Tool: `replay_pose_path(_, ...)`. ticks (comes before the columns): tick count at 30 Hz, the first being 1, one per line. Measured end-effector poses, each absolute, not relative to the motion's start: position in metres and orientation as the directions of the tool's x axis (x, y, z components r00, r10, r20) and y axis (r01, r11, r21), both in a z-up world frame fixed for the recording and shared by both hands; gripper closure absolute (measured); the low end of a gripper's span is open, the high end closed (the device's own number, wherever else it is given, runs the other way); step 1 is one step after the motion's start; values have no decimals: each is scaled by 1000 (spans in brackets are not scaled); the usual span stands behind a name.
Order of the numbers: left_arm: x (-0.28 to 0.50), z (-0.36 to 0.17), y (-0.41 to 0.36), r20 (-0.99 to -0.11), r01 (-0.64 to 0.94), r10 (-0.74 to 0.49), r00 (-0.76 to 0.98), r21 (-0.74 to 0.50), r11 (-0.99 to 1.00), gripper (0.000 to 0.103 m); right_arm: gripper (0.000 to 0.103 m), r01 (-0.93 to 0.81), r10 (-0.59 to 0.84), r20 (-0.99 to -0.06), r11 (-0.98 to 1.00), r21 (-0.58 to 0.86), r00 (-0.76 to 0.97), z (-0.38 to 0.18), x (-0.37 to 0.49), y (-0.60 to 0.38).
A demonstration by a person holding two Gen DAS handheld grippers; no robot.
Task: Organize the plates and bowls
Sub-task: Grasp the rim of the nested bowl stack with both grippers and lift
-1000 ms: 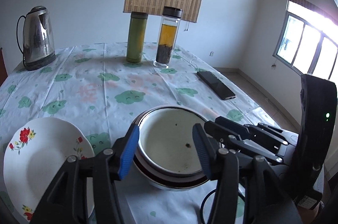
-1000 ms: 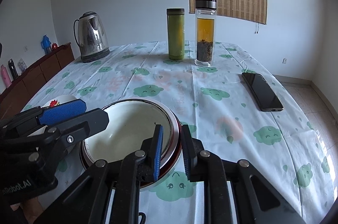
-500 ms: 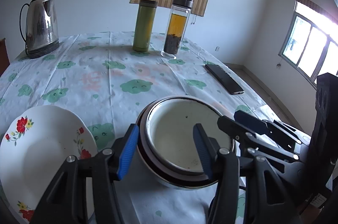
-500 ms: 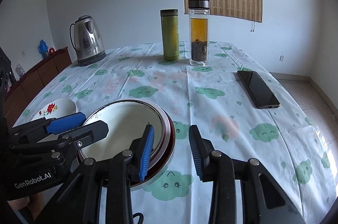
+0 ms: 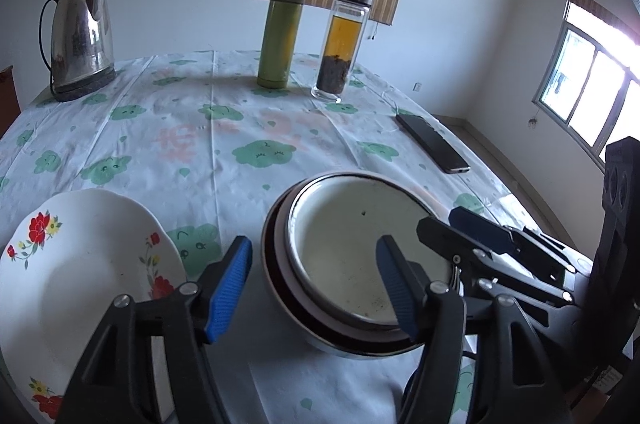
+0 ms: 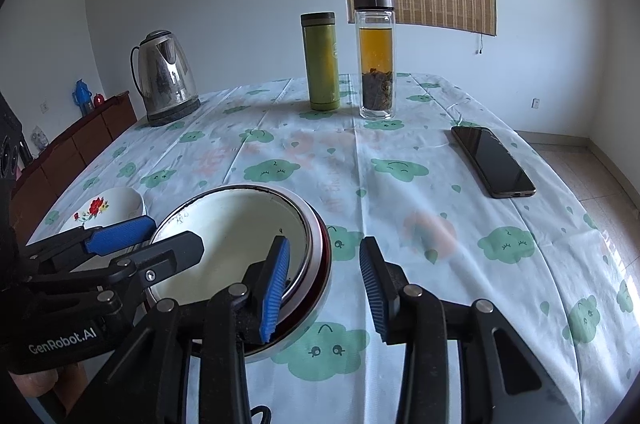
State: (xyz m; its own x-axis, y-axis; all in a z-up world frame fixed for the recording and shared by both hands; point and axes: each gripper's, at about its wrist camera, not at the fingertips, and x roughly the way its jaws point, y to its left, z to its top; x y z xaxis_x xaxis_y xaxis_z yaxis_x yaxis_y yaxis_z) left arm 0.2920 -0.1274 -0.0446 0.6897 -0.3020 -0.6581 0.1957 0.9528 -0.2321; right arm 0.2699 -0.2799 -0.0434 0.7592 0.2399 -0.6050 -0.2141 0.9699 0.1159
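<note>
1. My left gripper [image 5: 314, 278] has its jaws wide, spanning the near left rim of the stacked bowls without pinching it. One blue pad sits outside the rim and the other hangs over the inside of the white bowl.
2. My right gripper [image 6: 324, 284] also has its jaws apart and holds nothing. Its left pad sits over the bowls' right rim and its right pad is out over the cloth.
3. The white enamel bowl [image 5: 360, 244] is nested inside a dark red-rimmed bowl [image 6: 323, 264]. The pair stands on the table [image 6: 400, 216] at its near edge, between my two grippers.
4. Just to the left of the bowls lies a white plate [image 5: 80, 264] with red flowers, flat on the cloth, close to them; I cannot tell if they touch.
5. Farther out, a black phone [image 6: 492, 160] lies on the right side of the table, well apart from the bowls.
6. At the far end, a green flask [image 6: 320, 60] and a glass tea bottle [image 6: 375, 54] stand upright side by side. A steel kettle [image 6: 166, 78] sits at the far left corner.
</note>
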Motion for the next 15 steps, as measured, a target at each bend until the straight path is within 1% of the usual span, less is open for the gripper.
replay_pose_path(6,295,-52,-127,-678,192,-320,661,-259,947,38,64,-224,261,-618,965,140,741,-48,272,-280)
replay_pose_path(7,296,-54,-126,-683,192,-326,654,-267,944,40,64,-223,265,-619,964,147,740,-49,272,-280)
replay_pose_path(11,298,-59,-125,-692,190,-348,632,-297,936,40,64,-225,269,-624,963,151,734,-50,272,-280)
replay_pose_path(13,297,-58,-126,-694,191,-341,634,-287,939,45,64,-228,274,-625,961,155,731,-50,271,-279)
replay_pose_path(14,297,-58,-127,-697,190,-331,636,-274,943,47,66,-233,276,-625,960,152,730,-50,271,-278)
replay_pose_path(15,296,-58,-127,-697,188,-327,638,-271,944,49,70,-242,282,-628,959,151,726,-50,271,-277)
